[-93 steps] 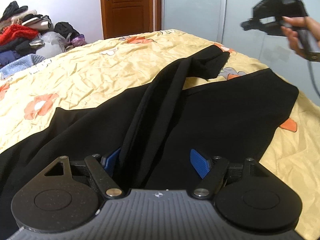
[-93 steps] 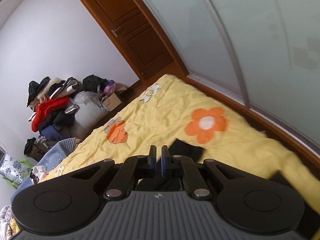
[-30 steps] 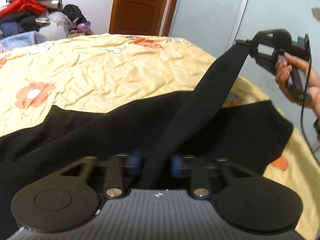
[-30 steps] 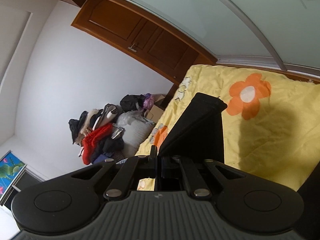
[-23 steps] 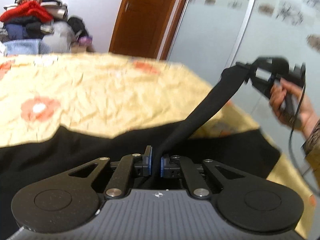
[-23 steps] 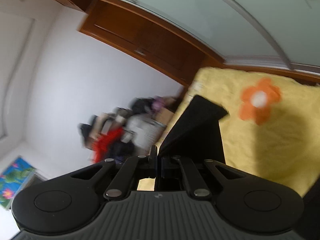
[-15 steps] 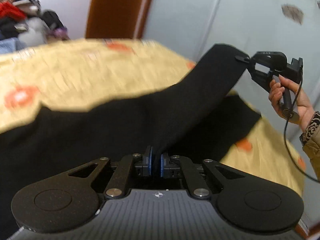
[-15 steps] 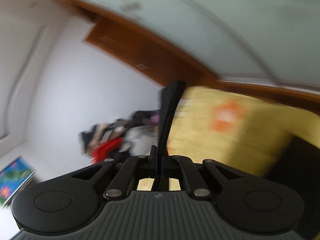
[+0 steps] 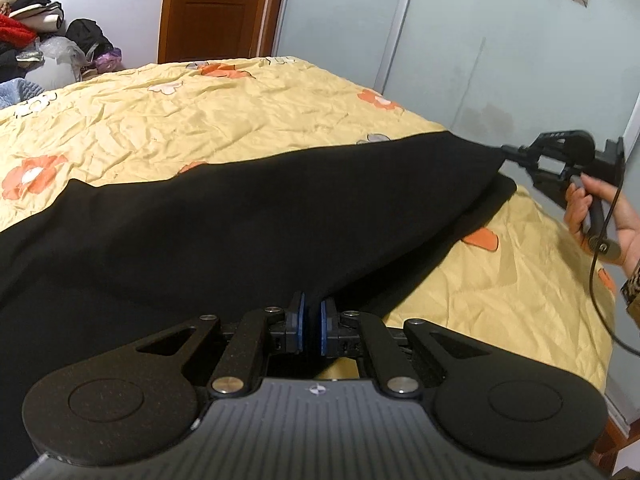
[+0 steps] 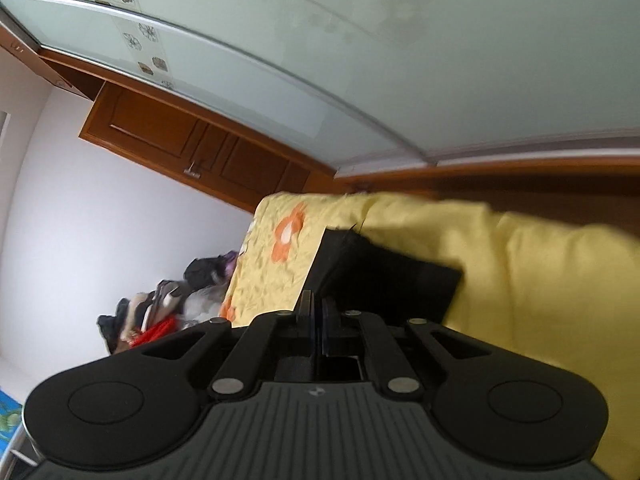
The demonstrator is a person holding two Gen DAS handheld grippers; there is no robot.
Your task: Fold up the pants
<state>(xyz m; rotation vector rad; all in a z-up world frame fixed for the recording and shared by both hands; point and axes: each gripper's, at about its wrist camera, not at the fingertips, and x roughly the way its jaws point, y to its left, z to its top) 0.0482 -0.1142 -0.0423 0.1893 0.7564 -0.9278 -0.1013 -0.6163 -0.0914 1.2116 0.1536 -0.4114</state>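
Yellow bedspread (image 9: 248,120) with orange flowers, creased, filling mid-frame. Black pants (image 9: 240,232) spread across it from left edge to right. Left gripper (image 9: 311,322) at bottom centre, blue pads clamped on a pants edge. Right gripper (image 9: 505,151) at right edge, in a hand (image 9: 600,216), pinched shut on the far pants corner, fabric taut between. Brown door (image 9: 212,8) top centre, frosted glass panels (image 9: 480,40) upper right, clothes pile (image 9: 36,40) upper left.
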